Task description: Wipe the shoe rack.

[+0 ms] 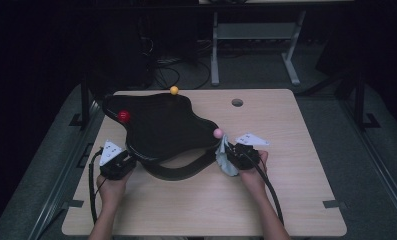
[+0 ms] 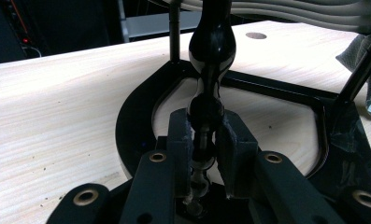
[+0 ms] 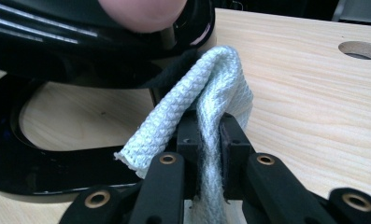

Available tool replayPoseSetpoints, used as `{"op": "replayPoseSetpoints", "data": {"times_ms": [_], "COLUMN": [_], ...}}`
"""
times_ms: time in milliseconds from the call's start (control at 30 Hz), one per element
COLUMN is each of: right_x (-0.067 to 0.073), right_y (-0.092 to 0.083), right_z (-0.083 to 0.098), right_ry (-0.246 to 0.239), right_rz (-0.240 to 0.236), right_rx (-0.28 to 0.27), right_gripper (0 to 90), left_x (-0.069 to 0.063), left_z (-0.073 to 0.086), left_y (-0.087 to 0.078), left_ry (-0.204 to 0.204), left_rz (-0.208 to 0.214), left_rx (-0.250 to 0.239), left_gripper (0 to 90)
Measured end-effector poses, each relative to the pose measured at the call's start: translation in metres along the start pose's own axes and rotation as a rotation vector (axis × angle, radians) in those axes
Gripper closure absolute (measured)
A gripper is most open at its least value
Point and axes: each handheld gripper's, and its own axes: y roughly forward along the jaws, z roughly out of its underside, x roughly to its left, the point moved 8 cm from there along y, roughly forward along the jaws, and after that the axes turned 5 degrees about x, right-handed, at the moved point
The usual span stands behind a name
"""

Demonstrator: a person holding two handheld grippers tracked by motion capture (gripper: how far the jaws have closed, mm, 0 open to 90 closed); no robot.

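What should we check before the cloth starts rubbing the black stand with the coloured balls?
1. Cloth clamped in the right hand-held gripper: ok, jaws pinch it.
2. Left hand-held gripper holding the black stand: ok, its jaws are shut on a glossy upright part.
3. Cloth reaching the stand: ok, it sits beside the pink ball.
4. Red ball and orange ball in place on the stand: ok.
5. Stand's base flat on the table: cannot tell.
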Motion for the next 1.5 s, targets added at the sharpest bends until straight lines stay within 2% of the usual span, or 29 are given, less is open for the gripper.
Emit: {"op": "replayPoseSetpoints", "data": {"times_ms": [167,300,467,533,667,800,833,867,967,1000,1067,1200,1267,1433,1467,1500], "right_x": [0.003,0.019,0.038,0.04,0.033,0.041,0.046,0.046,0.042,0.034,0.031,0.028,0.024,0.017,0.013,-0.003], "right_y": [0.005,-0.004,-0.01,-0.005,0.013,0.012,0.011,0.012,0.019,0.026,0.023,0.013,0.009,-0.002,-0.006,-0.017], "right_z": [0.017,0.02,0.008,0.008,0.021,0.012,0.002,0.002,0.007,0.019,0.021,0.021,0.02,0.021,0.021,0.023], "right_ry": [0.02,0.005,-0.038,-0.05,-0.037,-0.05,-0.058,-0.058,-0.066,-0.042,-0.017,-0.038,-0.019,-0.025,-0.032,-0.011], "right_rz": [-0.012,-0.052,-0.094,-0.088,-0.065,-0.07,-0.076,-0.075,-0.055,-0.043,-0.05,-0.034,-0.051,-0.044,-0.034,-0.002], "right_rx": [0.042,0.012,-0.025,-0.017,0.066,0.037,0.018,0.024,0.052,0.099,0.088,0.061,0.048,0.05,0.054,0.065], "right_gripper": [81.1,80.6,80.5,80.4,80.5,80.5,80.4,80.5,80.5,80.5,80.4,80.4,80.3,80.3,80.3,80.4], "left_x": [-0.001,0.0,0.0,0.0,-0.001,-0.001,-0.001,-0.001,-0.001,-0.001,-0.001,-0.001,-0.002,-0.003,-0.003,-0.003], "left_z": [0.0,0.0,0.0,0.0,0.0,0.0,0.0,0.0,0.0,0.0,0.0,0.0,0.0,0.0,0.0,0.0], "left_y": [0.0,0.0,0.0,0.0,0.0,0.0,0.0,0.0,0.0,0.0,0.0,0.0,0.0,-0.001,-0.001,-0.001], "left_ry": [-0.001,-0.001,-0.001,0.0,0.001,0.002,0.001,0.002,0.002,0.002,0.002,0.001,-0.001,0.004,0.004,0.004], "left_rz": [-0.005,-0.005,-0.005,-0.004,0.0,0.005,0.006,0.007,0.007,0.006,0.008,0.011,0.015,0.02,0.022,0.024], "left_rx": [-0.001,-0.001,0.0,0.0,0.001,0.0,0.001,0.003,0.004,0.004,0.003,0.004,0.005,0.006,0.008,0.008], "left_gripper": [76.0,76.0,75.9,75.9,76.0,76.0,76.0,75.9,75.9,75.9,75.9,75.7,75.6,75.6,75.6,75.7]}}
